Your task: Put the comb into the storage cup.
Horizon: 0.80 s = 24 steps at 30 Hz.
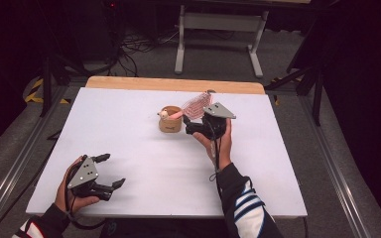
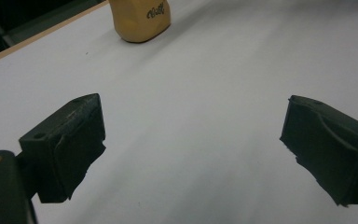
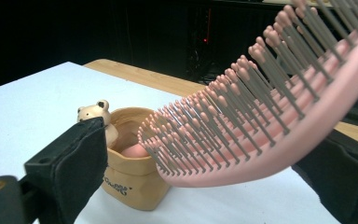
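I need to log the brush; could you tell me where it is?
In the high view the pink hairbrush stands handle-down in the tan pot, mid-table, head leaning beside the right gripper.

Pot [image 1: 170,120] mid-table [image 1: 129,129] toward the far edge, brush [image 1: 192,105] handle end in it, head leaning right, right gripper [image 1: 198,128] just right of pot, left gripper [image 1: 110,171] near front left corner

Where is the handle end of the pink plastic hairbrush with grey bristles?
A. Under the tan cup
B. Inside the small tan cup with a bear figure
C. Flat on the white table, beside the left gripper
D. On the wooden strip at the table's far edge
B: the pink plastic hairbrush slants down and its handle end enters the small tan cup with a bear figure.
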### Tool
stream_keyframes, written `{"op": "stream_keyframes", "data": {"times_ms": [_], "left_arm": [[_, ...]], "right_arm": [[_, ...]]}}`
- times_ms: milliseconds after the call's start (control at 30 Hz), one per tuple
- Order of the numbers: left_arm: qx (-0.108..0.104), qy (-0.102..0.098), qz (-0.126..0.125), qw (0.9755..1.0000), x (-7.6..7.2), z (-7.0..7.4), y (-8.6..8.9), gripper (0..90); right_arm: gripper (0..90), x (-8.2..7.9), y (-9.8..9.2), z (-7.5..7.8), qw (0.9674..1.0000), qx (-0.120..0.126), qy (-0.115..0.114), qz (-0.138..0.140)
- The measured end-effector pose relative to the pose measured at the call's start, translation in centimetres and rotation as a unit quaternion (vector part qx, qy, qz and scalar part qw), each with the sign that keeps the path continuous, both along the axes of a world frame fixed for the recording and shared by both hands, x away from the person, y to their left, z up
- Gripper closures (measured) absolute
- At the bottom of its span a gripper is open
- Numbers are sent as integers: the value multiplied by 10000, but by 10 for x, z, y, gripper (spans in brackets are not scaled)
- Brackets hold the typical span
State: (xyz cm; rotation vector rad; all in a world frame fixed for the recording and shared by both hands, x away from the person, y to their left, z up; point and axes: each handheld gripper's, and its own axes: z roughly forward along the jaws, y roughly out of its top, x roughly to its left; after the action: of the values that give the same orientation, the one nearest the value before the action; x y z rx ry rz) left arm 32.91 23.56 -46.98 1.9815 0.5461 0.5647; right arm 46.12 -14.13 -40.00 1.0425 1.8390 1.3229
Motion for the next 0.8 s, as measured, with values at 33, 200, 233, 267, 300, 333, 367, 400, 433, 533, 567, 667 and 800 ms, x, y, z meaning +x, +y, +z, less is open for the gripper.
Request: {"op": "stream_keyframes", "data": {"times_ms": [33,200,233,267,300,333,367,400,433,533,567,667,800], "left_arm": [[4,-2,4,10000,0,0,0,72],[-10,2,5,10000,0,0,1,72],[-4,0,6,10000,0,0,1,72],[-5,-5,6,10000,0,0,1,72],[-7,-10,6,10000,0,0,1,72],[-12,-12,12,10000,0,0,1,72],[-10,-12,21,10000,0,0,1,72],[-11,-12,25,10000,0,0,1,72],[-16,-9,25,10000,0,0,1,72],[-19,-7,24,10000,0,0,1,72],[-12,-10,23,10000,0,0,1,72],[0,-7,31,10000,0,0,1,72],[-17,-14,38,10000,0,1,2,72]], "right_arm": [[63,0,0,1,10000,-16,1,-4],[67,-3,-3,4,10000,-35,-49,13],[68,-4,-3,4,10000,-55,-52,16],[72,-5,-3,5,10000,-50,-54,24],[75,-5,-4,6,10000,-42,-54,52],[76,-6,-4,6,9999,-43,-47,79],[76,-6,-5,7,9999,-61,-57,74],[76,-7,-5,7,9999,-72,-69,68],[76,-7,-5,8,9999,-81,-79,78],[77,-9,-7,10,9999,-99,-103,91],[77,-10,-8,10,9998,-100,-111,109],[80,-12,-10,12,9997,-208,-124,14],[79,-15,-15,15,9998,-142,-167,12]]}}
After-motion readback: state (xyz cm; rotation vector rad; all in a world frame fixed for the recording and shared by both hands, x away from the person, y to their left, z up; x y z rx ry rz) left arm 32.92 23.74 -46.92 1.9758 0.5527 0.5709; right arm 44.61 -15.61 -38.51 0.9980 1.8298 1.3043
